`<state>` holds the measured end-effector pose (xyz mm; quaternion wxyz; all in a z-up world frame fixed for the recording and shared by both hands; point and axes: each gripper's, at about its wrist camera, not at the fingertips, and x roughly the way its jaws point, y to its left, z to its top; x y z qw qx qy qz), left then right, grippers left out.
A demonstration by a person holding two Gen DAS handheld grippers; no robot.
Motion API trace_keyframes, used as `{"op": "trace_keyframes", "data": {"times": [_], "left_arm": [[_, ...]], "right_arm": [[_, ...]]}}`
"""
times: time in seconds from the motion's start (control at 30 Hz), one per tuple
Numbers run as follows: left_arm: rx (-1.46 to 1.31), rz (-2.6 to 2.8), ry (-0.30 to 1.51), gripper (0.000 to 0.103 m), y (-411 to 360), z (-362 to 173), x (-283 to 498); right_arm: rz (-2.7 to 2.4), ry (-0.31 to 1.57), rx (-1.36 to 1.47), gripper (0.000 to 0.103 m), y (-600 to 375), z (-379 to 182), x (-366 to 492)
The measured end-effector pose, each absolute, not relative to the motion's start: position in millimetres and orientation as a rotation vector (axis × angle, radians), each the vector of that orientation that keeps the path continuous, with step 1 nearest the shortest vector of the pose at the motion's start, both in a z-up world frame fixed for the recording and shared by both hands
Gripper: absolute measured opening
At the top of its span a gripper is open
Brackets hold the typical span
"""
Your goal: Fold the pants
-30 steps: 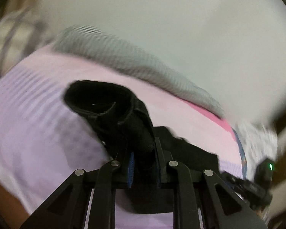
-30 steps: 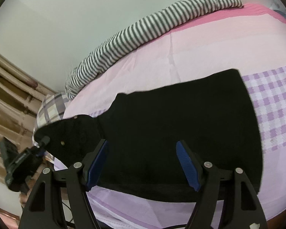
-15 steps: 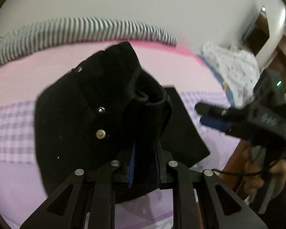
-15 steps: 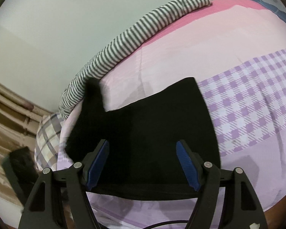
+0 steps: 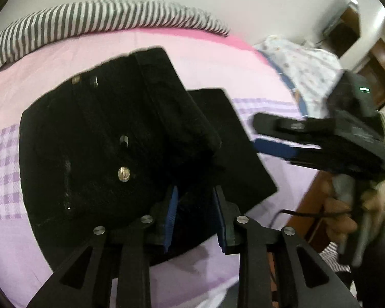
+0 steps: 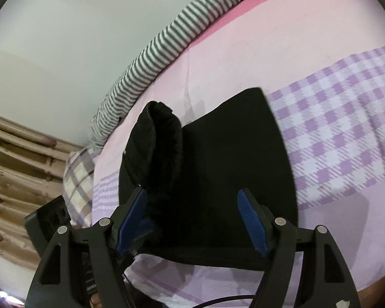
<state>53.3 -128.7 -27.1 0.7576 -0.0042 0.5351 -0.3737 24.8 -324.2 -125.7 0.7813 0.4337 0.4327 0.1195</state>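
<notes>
Left wrist view: the bed (image 5: 218, 59) fills the frame, black pants (image 5: 89, 154) folded on its checked sheet. The left gripper (image 5: 195, 215) pinches the raised waistband fabric. The right gripper (image 6: 192, 220) hovers over the pants, fingers spread wide, holding nothing.

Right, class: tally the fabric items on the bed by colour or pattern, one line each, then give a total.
Black: 1, the pants
Grey-and-white striped: 1, the rolled blanket
Pink and purple check: 1, the bedsheet
Beige plaid: 1, the pillow
White floral: 1, the cloth
Total: 5
</notes>
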Motion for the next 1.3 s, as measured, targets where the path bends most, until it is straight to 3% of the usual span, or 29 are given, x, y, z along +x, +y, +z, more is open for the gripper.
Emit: {"op": "trace_keyframes", "data": {"times": [0.2,0.67,0.77,0.87,0.9,0.93,1.3], "left_arm": [[-0.033,-0.776,1.112,0.042,-96.9,-6.4,56.0],[-0.109,-0.297,1.141,0.043,48.0,-31.2,98.7],[-0.146,-0.258,1.153,0.043,63.9,-36.2,99.8],[-0.152,-0.25,1.163,0.044,66.1,-42.4,99.5],[-0.153,-0.252,1.169,0.044,66.2,-44.5,99.5],[-0.155,-0.256,1.18,0.044,64.6,-48.2,99.0],[-0.168,-0.361,1.138,0.045,27.7,-34.3,97.8]], "right_arm": [[0.364,0.986,0.977,0.072,-327.4,-138.3,49.0],[0.604,1.068,0.9,0.072,-293.4,-157.1,116.0],[0.668,1.067,0.885,0.063,-276.0,-158.0,124.2],[0.661,1.075,0.886,0.046,-268.0,-157.7,123.4],[0.639,1.08,0.91,0.028,-269.3,-158.1,121.0],[0.636,1.078,0.951,0.018,-270.9,-157.6,116.8],[0.524,0.926,0.819,0.015,-257.0,-73.8,68.7]]}}
